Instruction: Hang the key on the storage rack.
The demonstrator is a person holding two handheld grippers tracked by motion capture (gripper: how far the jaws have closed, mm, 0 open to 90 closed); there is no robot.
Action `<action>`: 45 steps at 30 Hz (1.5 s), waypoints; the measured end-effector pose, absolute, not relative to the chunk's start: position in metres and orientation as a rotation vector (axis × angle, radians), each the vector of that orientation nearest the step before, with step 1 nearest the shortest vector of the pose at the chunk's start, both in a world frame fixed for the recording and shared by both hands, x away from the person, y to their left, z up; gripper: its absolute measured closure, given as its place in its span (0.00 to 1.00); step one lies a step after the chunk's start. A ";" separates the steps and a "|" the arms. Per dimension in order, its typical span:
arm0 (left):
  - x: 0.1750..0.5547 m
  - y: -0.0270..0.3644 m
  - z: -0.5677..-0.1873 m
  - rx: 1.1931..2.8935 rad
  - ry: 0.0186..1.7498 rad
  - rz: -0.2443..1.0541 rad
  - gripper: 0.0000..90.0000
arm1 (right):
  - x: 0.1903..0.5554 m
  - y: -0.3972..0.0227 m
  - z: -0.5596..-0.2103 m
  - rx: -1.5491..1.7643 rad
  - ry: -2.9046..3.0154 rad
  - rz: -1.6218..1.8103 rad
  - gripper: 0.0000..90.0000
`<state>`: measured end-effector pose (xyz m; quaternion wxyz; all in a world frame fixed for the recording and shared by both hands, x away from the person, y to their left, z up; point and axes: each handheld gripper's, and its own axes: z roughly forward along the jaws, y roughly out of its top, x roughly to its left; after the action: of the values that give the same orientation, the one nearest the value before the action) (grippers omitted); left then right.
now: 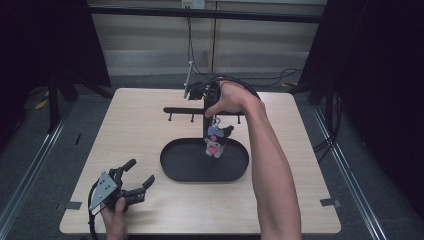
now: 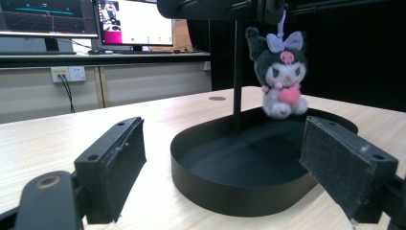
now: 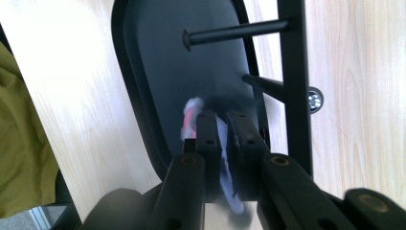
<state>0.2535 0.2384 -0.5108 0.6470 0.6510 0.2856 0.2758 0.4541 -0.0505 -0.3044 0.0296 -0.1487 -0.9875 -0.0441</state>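
Note:
A small plush toy (image 1: 216, 141) with black ears, a lilac bow and a pink heart hangs above the black oval tray (image 1: 175, 165), beside the stand's upright post (image 1: 206, 120). My right gripper (image 1: 214, 114) points down from above it, mostly hidden by the hand. In the right gripper view the jaws (image 3: 222, 139) are shut on the toy's pale top (image 3: 191, 117), next to a peg (image 3: 261, 82) of the rack. My left gripper (image 1: 137, 176) rests open at the table's front left. Its jaws (image 2: 230, 165) frame the tray (image 2: 215, 191) and the hanging toy (image 2: 280, 72).
The stand's horizontal bar (image 1: 185, 110) carries several short pegs and spans the table behind the tray. Cables trail over the far table edge (image 1: 240, 80). Monitors (image 2: 134, 21) sit on a desk beyond the table. Tape marks (image 1: 330, 202) lie near the front corners.

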 end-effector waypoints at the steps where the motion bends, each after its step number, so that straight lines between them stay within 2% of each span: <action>1: 0.253 0.238 -0.511 1.481 0.649 0.628 0.17 | 0.453 -0.050 -0.304 -0.453 -3.044 -0.139 0.91; 11: 0.253 0.238 -0.511 1.482 0.649 0.631 0.17 | 0.444 -0.055 -0.306 -0.478 -3.052 -0.263 0.77; 35: 0.253 0.239 -0.511 1.485 0.649 0.632 0.17 | 0.398 -0.074 -0.299 -0.546 -3.024 -0.675 0.66; 45: 0.253 0.239 -0.511 1.489 0.649 0.630 0.17 | 0.371 -0.082 -0.320 -0.606 -3.061 -0.792 0.60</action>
<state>0.2533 0.2389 -0.5106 0.6439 0.6539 0.2851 0.2767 0.3710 -0.0820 -0.3202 -0.0390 -0.1882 -0.9501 -0.2457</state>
